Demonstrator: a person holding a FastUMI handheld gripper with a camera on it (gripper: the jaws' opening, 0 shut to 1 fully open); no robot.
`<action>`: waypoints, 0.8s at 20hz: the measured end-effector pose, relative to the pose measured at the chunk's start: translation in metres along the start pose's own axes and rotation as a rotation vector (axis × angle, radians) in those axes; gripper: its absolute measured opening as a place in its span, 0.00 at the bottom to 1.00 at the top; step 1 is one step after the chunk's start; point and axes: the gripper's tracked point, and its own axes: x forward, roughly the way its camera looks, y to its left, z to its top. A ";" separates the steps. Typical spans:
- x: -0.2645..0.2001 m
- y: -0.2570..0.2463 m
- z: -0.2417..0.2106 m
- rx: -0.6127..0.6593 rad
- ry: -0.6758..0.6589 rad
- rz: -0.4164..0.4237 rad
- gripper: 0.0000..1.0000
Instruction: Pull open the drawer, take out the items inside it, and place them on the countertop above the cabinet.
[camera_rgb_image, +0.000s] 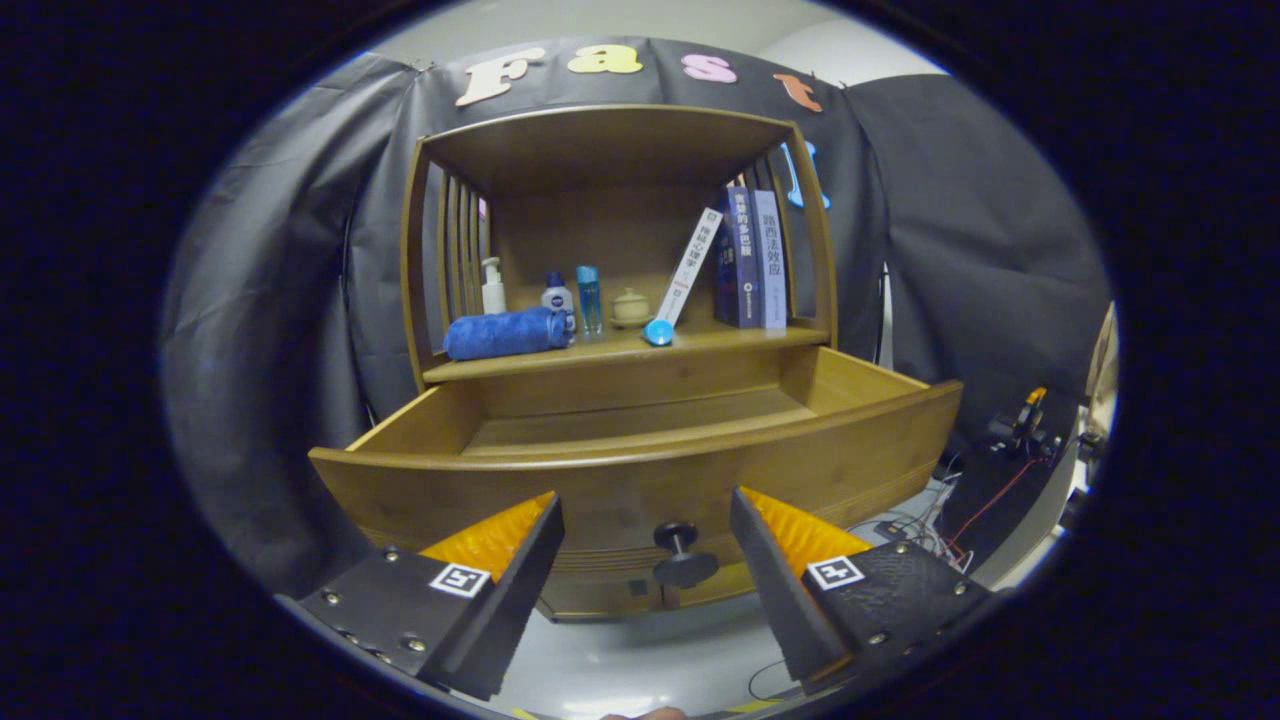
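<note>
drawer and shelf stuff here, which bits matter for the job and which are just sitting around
For the job:
drawer, pulled open
knob, between the fingers of the open gripper, untouched
countertop above the drawer

Just sitting there:
rolled blue towel
pump bottle
two small bottles
small jar
books, one leaning
cables beside the cabinet

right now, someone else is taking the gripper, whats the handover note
Gripper: open, holding nothing, fingers apart on either side of the drawer knob and a little back from it.
Drawer: already pulled out of the wooden cabinet. The part of its floor in view is bare; the front panel hides the near part.
Countertop: carries a rolled blue towel, small bottles, a small jar, a blue round item at the edge and books.
Done: opening.
Left: look over the front panel for anything left inside, and move it up.
</note>
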 end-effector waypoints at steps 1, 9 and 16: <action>0.004 0.003 -0.002 0.004 0.005 0.008 0.99; 0.020 0.017 -0.013 -0.004 0.060 0.072 0.99; 0.033 0.015 -0.009 0.000 0.053 0.107 0.99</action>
